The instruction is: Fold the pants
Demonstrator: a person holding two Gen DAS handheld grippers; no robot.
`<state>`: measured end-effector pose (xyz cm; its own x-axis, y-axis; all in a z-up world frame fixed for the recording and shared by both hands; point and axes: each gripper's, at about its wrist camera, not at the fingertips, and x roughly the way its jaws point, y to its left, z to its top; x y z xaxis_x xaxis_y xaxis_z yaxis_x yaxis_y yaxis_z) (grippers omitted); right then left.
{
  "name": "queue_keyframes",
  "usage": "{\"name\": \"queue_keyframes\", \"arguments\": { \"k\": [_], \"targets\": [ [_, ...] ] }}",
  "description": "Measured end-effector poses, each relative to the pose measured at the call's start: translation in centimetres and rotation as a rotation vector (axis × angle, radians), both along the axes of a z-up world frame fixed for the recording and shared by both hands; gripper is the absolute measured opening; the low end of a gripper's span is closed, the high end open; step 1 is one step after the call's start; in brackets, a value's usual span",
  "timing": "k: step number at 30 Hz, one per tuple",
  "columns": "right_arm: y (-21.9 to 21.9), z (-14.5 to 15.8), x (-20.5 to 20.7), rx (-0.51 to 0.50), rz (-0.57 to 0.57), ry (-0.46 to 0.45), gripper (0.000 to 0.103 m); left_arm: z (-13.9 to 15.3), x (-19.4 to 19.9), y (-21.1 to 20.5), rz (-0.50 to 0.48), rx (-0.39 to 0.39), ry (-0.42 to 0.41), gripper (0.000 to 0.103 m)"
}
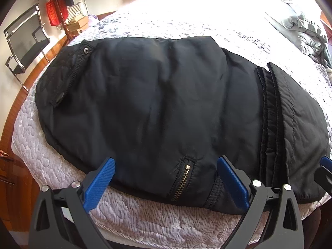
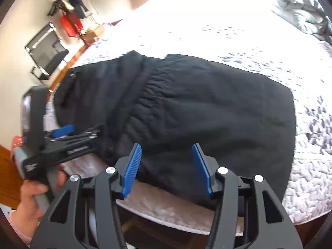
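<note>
Pants already a compact bundle, near bed's front edge.

Black pants (image 1: 157,108) lie w/ long axis along the bed (image 1: 68,178) edge; left gripper (image 1: 166,178) & right gripper (image 2: 166,166) both spread wide, empty, just off the near hem.

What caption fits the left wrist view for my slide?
Open left tongs hover at the near edge of folded black pants lying on a quilted bed.
</note>
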<state>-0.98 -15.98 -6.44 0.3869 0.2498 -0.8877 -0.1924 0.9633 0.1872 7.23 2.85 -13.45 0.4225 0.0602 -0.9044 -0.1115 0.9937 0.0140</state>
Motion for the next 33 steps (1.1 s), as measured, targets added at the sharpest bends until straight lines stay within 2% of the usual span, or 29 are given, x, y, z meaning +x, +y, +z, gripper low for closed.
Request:
{"name": "queue_keyframes", "arguments": {
  "k": [2,3,5,7,9,12,14,17,20,24,27,31,33],
  "targets": [
    [0.3,-1.3,0.2,-0.006,0.007,0.027,0.052,0.1,-0.3,-0.4,-0.008,0.006,-0.002,0.099],
    [0.6,-2.2,0.2,-0.021,0.011,0.038,0.056,0.1,-0.4,-0.6,-0.011,0.009,-0.003,0.099],
    [1.3,-3.6,0.1,-0.079,0.028,0.023,0.062,0.1,-0.4,-0.9,-0.018,0.015,-0.002,0.099],
    [2.0,-4.0,-0.2,-0.123,0.037,0.006,0.062,0.2,-0.4,-1.0,-0.023,0.016,-0.001,0.099],
    [1.8,-3.4,-0.2,-0.099,0.027,0.009,0.061,0.3,-0.6,-1.0,-0.026,0.022,-0.005,0.099],
    [1.0,-2.8,0.0,-0.007,0.000,0.016,0.059,0.5,-0.6,-0.6,-0.016,0.018,-0.009,0.099],
    [0.9,-3.4,0.1,-0.020,0.007,0.038,0.061,0.4,-0.5,-0.3,-0.008,0.005,-0.005,0.099],
    [1.3,-4.1,0.1,-0.046,0.024,0.023,0.062,-0.2,-0.3,0.1,-0.006,-0.009,0.015,0.099],
    [0.6,-3.9,0.6,0.011,0.004,0.038,0.063,0.2,-0.5,0.5,0.001,-0.024,0.004,0.099],
    [-0.3,-3.6,0.7,0.059,-0.006,0.048,0.063,1.3,-0.8,2.4,0.029,-0.080,-0.017,0.099],
    [-0.4,-3.5,0.3,0.061,-0.006,0.046,0.063,1.6,-0.6,5.1,0.096,-0.166,-0.008,0.099],
    [0.1,-3.6,0.3,0.041,0.012,0.039,0.066,2.5,0.2,8.5,0.156,-0.230,-0.006,0.089],
    [0.1,-3.5,0.4,0.039,0.013,0.042,0.067,2.8,0.7,10.6,0.174,-0.318,0.013,0.089]
  ]
}}
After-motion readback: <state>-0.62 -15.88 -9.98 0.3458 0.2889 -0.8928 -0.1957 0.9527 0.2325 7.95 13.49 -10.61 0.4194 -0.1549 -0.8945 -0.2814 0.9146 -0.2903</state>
